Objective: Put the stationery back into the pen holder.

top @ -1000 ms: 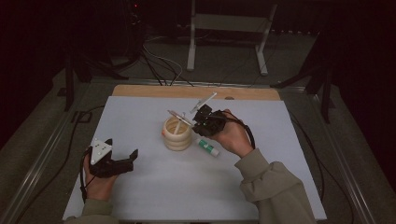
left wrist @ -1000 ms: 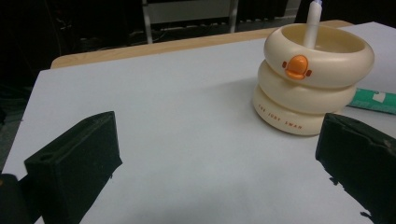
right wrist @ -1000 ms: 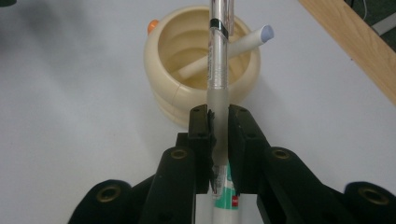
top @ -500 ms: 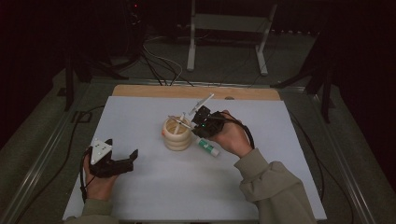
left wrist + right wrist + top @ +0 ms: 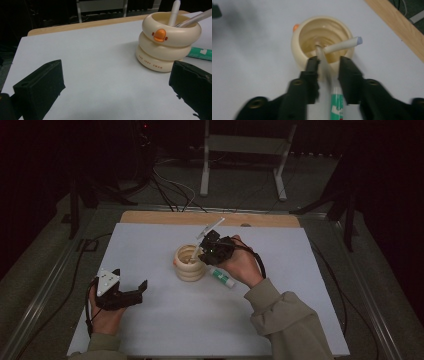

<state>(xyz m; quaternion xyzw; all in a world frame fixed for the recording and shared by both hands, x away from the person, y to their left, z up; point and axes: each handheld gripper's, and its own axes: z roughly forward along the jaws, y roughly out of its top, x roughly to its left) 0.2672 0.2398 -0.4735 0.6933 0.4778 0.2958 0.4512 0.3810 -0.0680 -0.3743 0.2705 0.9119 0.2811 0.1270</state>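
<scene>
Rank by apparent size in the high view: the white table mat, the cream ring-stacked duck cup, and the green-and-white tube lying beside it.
1. White table mat, by far the largest.
2. Cream ring-stacked duck cup.
3. Green-and-white tube, smallest as seen; the person's hand hides part of it, so its full length is unsure.

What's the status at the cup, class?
Right gripper jaws just opening, pen loose between them, tip in duck cup. Left gripper open, idle. Green tube beside cup.
</scene>
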